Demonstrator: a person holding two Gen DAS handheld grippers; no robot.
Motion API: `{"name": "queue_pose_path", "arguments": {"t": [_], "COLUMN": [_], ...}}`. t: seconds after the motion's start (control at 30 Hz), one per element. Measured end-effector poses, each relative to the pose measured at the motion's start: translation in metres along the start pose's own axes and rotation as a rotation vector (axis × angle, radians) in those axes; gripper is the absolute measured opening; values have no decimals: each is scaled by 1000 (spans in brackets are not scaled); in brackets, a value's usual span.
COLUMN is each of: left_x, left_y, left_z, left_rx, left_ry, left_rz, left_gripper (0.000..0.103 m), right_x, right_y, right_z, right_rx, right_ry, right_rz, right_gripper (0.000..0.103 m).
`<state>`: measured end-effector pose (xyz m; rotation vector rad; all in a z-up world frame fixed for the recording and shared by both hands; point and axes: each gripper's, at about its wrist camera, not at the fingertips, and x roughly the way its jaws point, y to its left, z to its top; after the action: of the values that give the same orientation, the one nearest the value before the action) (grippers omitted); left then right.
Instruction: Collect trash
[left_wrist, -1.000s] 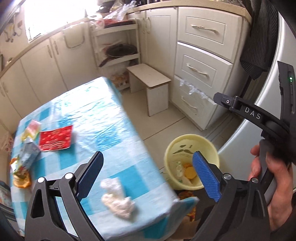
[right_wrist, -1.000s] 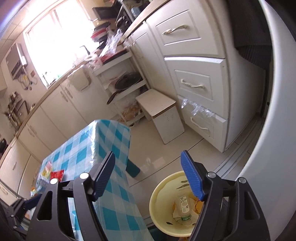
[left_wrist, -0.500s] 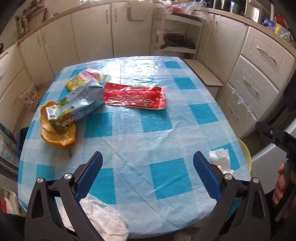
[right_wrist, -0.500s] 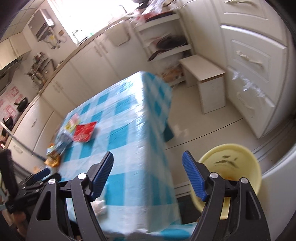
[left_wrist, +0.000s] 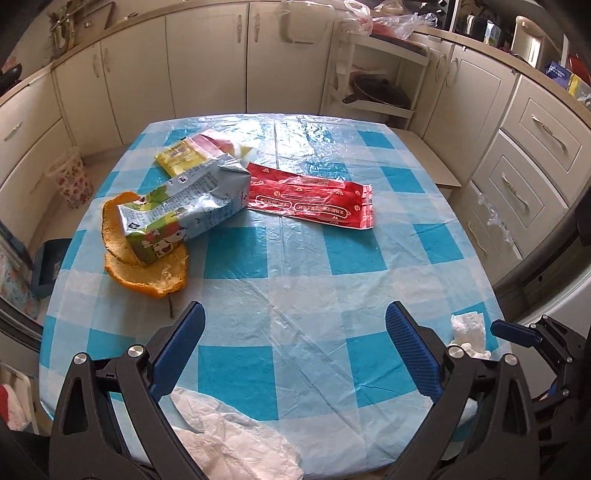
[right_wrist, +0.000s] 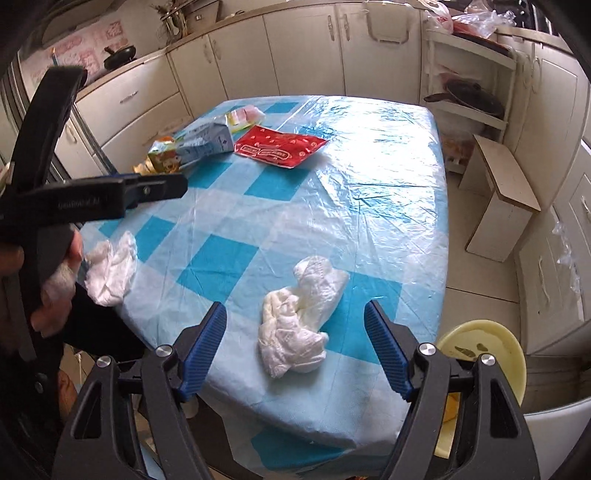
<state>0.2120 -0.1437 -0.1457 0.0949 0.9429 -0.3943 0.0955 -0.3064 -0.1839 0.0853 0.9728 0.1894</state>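
step: reach for trash | right gripper (right_wrist: 295, 343): jaws wide, empty, straddling tissue (right_wrist: 301, 314) at table (right_wrist: 388, 184) near edge, beside bin (right_wrist: 484, 350) | left gripper (left_wrist: 293, 350): spread, empty, over near edge | carton (left_wrist: 184, 212), wrapper (left_wrist: 310, 201), peel (left_wrist: 147, 273): far-left corner

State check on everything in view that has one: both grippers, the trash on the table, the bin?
left gripper: open, empty
right gripper: open, empty, above a tissue
crumpled tissue: on the table, loose
second tissue: at the near table edge, loose
milk carton: crushed, lying on its side over the peel
orange peel: under the carton
red wrapper: flat, opened
yellow bin: on the floor, uncovered
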Motion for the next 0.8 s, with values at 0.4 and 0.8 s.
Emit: {"name": "queue_pose_path", "arguments": {"t": [0.4, 0.8], "left_x": [44, 115], "left_y": [-38, -62], "left_z": [40, 77], "left_rx": [113, 103], "left_ry": [21, 94], "left_rz": [14, 35], "left_gripper": [94, 91], "right_x": [6, 8], "right_y": [-7, -13], "right_z": [1, 3], "right_rx": [22, 43], "right_ry": [15, 5], "right_rz": [-25, 21], "right_gripper": [30, 30]}}
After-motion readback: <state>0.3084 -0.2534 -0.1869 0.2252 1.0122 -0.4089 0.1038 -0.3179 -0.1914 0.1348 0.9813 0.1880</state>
